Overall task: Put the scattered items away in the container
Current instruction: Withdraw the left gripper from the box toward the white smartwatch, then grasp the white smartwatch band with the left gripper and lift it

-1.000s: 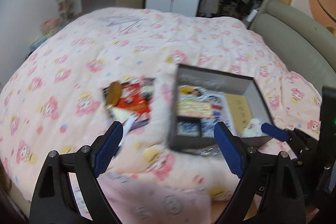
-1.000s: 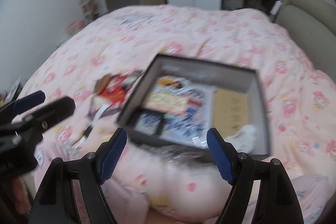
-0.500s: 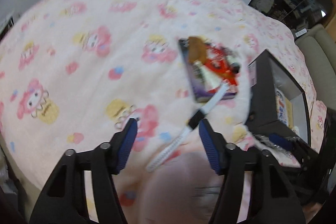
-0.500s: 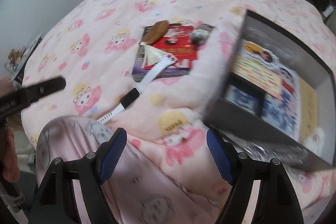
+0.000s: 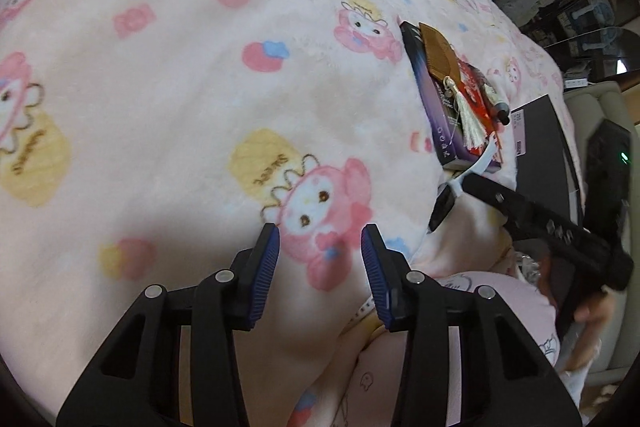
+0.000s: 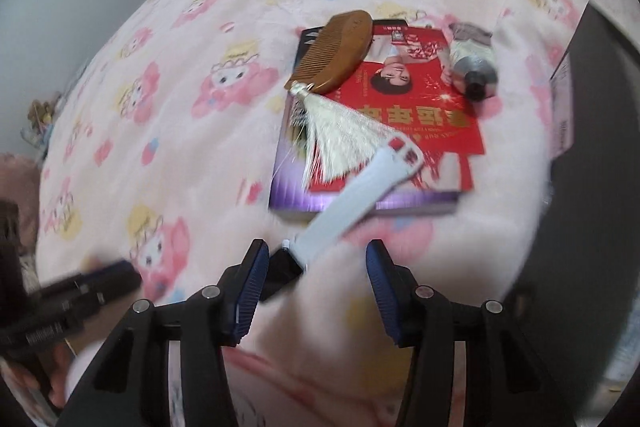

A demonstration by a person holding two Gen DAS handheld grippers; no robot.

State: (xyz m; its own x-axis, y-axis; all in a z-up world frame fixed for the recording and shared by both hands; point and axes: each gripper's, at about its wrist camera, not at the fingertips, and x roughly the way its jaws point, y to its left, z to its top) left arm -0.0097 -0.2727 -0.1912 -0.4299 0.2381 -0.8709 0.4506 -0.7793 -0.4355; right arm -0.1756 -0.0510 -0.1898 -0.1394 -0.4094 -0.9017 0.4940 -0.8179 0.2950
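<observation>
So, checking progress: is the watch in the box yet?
Out. The watch lies on the blanket, its strap end resting on the book, between the open right gripper's fingers; the box stands alongside.

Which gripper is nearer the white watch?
Right. The right gripper has the white watch reaching between its open fingers; the left gripper is open over bare blanket, off to the watch's left.

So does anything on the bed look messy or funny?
Yes. A white watch strap with a black face hangs half off the purple book onto the pink blanket. A brown wooden comb with a cream tassel lies crooked across the red cover.
</observation>
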